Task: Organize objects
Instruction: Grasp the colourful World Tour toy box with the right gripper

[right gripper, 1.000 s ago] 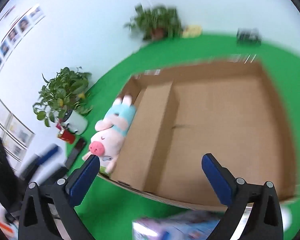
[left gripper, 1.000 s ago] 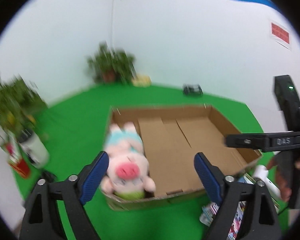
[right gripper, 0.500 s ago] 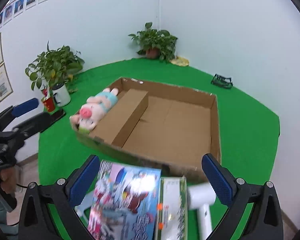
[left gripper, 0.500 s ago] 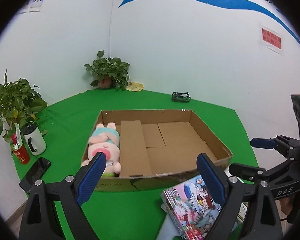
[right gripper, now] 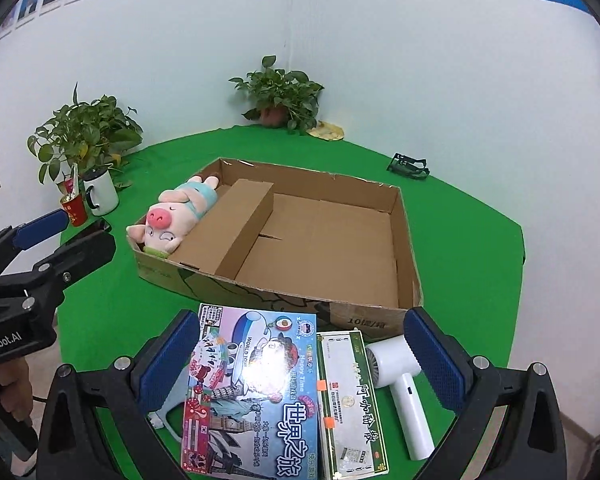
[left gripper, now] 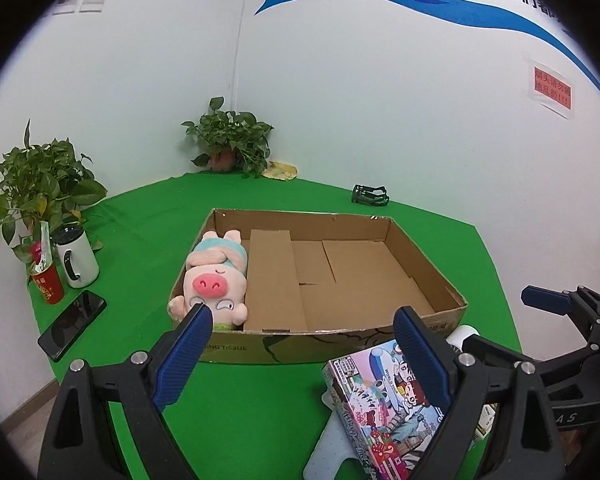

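Note:
A shallow cardboard box (left gripper: 300, 218) (right gripper: 410, 248) lies on the green table, with a cardboard divider along its left side. A pink pig plush (left gripper: 214, 276) (right gripper: 172, 212) lies in the narrow left compartment; the wide compartment is bare. In front of the box lie a colourful board-game box (right gripper: 256, 392) (left gripper: 380, 400), a slim green-edged white box (right gripper: 348, 396) and a white handheld fan (right gripper: 400, 380). My left gripper (left gripper: 302, 320) hovers open before the box's front wall. My right gripper (right gripper: 300, 320) is open above the game box and slim box, not touching them.
Two potted plants (left gripper: 230, 140) (left gripper: 36, 184), a white mug (left gripper: 76, 258), a red cup (left gripper: 48, 286) and a black phone (left gripper: 72, 324) stand at the left and back. A black wire holder (left gripper: 370, 194) sits behind the box. The table edge runs close on the right.
Both grippers have drawn back from the cardboard box. The game box, slim box and fan have come into view under the right gripper. Both stay open.

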The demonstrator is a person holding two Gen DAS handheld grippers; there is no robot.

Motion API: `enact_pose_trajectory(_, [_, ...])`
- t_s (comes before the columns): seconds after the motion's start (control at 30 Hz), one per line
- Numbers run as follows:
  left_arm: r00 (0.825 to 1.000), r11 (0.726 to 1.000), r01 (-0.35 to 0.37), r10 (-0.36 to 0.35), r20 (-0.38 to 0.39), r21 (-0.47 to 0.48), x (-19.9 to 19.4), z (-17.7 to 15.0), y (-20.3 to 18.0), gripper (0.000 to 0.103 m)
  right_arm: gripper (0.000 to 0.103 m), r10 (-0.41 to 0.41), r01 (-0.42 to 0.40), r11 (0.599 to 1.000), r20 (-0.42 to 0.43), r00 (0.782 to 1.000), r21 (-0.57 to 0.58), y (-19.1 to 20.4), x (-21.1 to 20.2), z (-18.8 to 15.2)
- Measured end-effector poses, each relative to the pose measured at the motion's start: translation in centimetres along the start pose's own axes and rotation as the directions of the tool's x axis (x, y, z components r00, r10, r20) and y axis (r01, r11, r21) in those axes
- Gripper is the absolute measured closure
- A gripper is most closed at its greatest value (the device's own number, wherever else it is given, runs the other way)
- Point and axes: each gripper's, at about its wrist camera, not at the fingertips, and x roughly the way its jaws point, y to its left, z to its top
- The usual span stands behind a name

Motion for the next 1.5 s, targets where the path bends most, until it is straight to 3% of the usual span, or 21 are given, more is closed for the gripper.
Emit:
enact_pose_trajectory(0.17, [0.997,0.999,0.05,-0.049,-0.067,0.002,0.6,-1.0,0.1,0.011,0.001,0.041,-0.041,0.999,-0.032,0.999,-0.001,-0.3,0.9,-0.8])
enact_pose_trajectory(0.27, [0.979,0.992,0.123,-0.124,-0.159,-0.016,1.9,-1.9,0.1,0.011,0.001,0.022,-0.021,1.0,-0.035,0.999,0.012,-0.8,1.3,-1.6])
enact_pose_trajectory(0.4, [0.982,0.993,0.115,-0.117,-0.148,-0.02,2.6,-2.4,0.1,0.011,0.001,0.043,-0.038,0.996,-0.057,0.997,0.082,-2.1,2.1,-2.4])
enact_pose_trajectory(0.47, [0.983,0.992,0.12,-0.124,-0.133,-0.04,2.9,-2.4,0.4,0.011,0.0,0.016,-0.012,0.996,-0.047,0.999,0.093,-2.1,2.2,-2.9])
enact_pose_trajectory(0.57, [0.972,0.986,0.152,-0.161,-0.173,-0.065,3.8,-2.6,0.5,0.011,0.0,0.021,-0.014,0.991,-0.053,0.998,0.137,-2.6,2.6,-3.5])
enact_pose_trajectory(0.67, [0.94,0.971,0.211,-0.233,-0.248,-0.111,5.1,-3.5,0.5,0.011,0.0,0.138,-0.118,0.971,-0.086,0.987,0.206,-3.5,3.2,-4.8])
enact_pose_trajectory(0.8, [0.867,0.935,0.292,-0.347,-0.357,-0.199,7.1,-5.2,0.5,0.012,0.0,0.323,-0.278,0.921,-0.134,0.937,0.274,-5.6,5.0,-7.8])
enact_pose_trajectory(0.97, [0.802,0.908,0.334,-0.415,-0.43,-0.254,9.1,-7.0,-0.3,0.017,0.0,0.302,-0.259,0.932,-0.147,0.942,0.252,-6.0,6.0,-9.3])
enact_pose_trajectory(1.17, [0.772,0.893,0.339,-0.444,-0.455,-0.296,11.4,-8.3,-1.0,0.037,0.001,0.287,-0.264,0.954,-0.182,0.94,0.142,-3.1,8.3,-8.6])
enact_pose_trajectory(1.23, [0.757,0.888,0.336,-0.452,-0.471,-0.313,11.9,-8.9,-1.0,0.041,0.012,0.351,-0.321,0.932,-0.209,0.913,0.166,-2.5,9.8,-8.5])
enact_pose_trajectory(1.3, [0.747,0.889,0.333,-0.453,-0.487,-0.315,12.0,-9.2,-0.8,0.045,0.014,0.388,-0.354,0.918,-0.23,0.892,0.178,-1.8,10.6,-8.7])
enact_pose_trajectory(1.4, [0.748,0.889,0.325,-0.451,-0.487,-0.323,11.6,-9.5,0.1,0.046,0.012,0.416,-0.379,0.907,-0.251,0.874,0.182,-0.4,11.5,-9.1])
enact_pose_trajectory(1.5, [0.76,0.896,0.289,-0.43,-0.488,-0.338,11.2,-9.6,1.8,0.046,0.008,0.453,-0.418,0.89,-0.253,0.855,0.179,1.6,11.3,-9.2])
